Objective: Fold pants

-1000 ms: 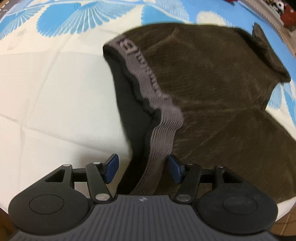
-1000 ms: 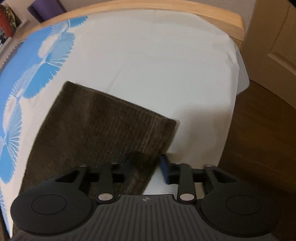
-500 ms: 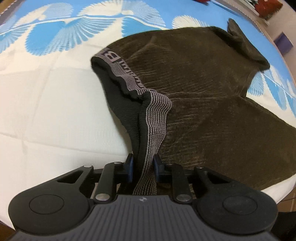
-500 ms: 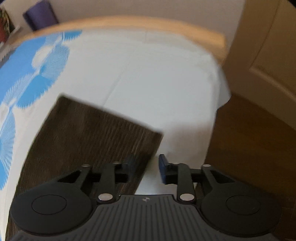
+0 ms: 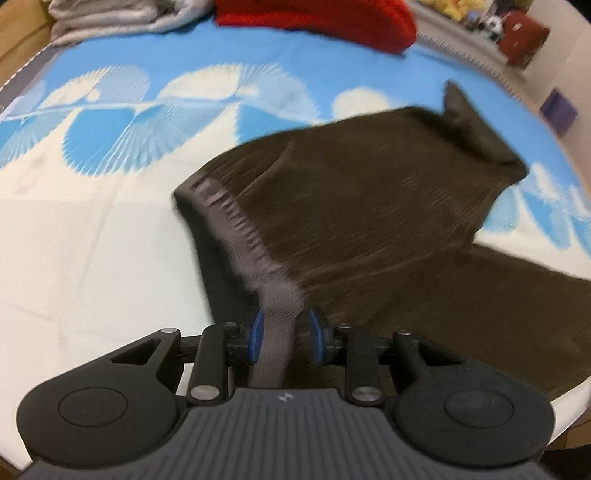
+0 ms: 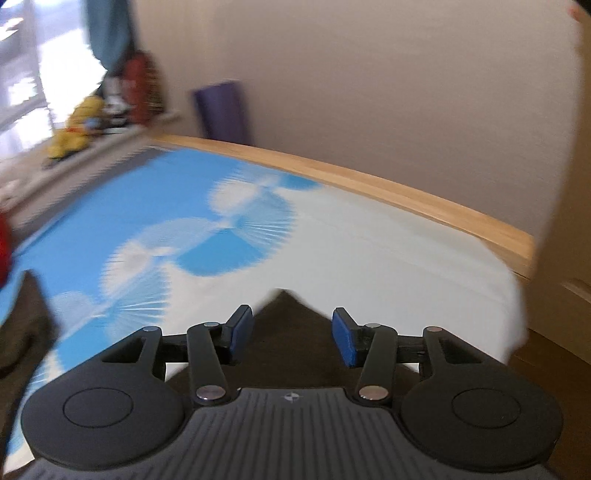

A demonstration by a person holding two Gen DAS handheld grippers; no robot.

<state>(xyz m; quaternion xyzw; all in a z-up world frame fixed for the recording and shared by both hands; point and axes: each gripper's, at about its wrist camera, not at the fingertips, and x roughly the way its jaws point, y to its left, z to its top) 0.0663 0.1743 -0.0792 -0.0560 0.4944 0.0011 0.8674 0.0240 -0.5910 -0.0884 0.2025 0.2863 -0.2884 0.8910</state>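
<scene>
Dark brown pants (image 5: 388, 221) lie spread on a bed (image 5: 92, 258) covered by a white sheet with a blue fan pattern. Through your left wrist camera, the grey ribbed waistband (image 5: 240, 240) runs from the middle of the view down into your left tool (image 5: 283, 334). The band passes between its two blue pads, gathered and drawn up off the sheet. The pads sit at either side of the band and are easing slightly apart, though the cloth looks pinched between them. One leg stretches away toward the upper right, and its hem (image 5: 476, 136) curls up; the other leg runs off the right edge of the view. A red garment (image 5: 314, 14) and a grey one (image 5: 110, 14) lie at the far end of the bed. Through your right wrist camera, your right tool (image 6: 291, 338) is spreading open. A pointed corner of brown cloth (image 6: 284, 314) shows in the gap, but the pads stand clear of it on both sides, so it appears released. This view is blurred. You seem to be at the start of a fold, with the waist end lifted. Next, you likely need a firm hold on the waistband and a fresh grip with the right tool before carrying the cloth over.
</scene>
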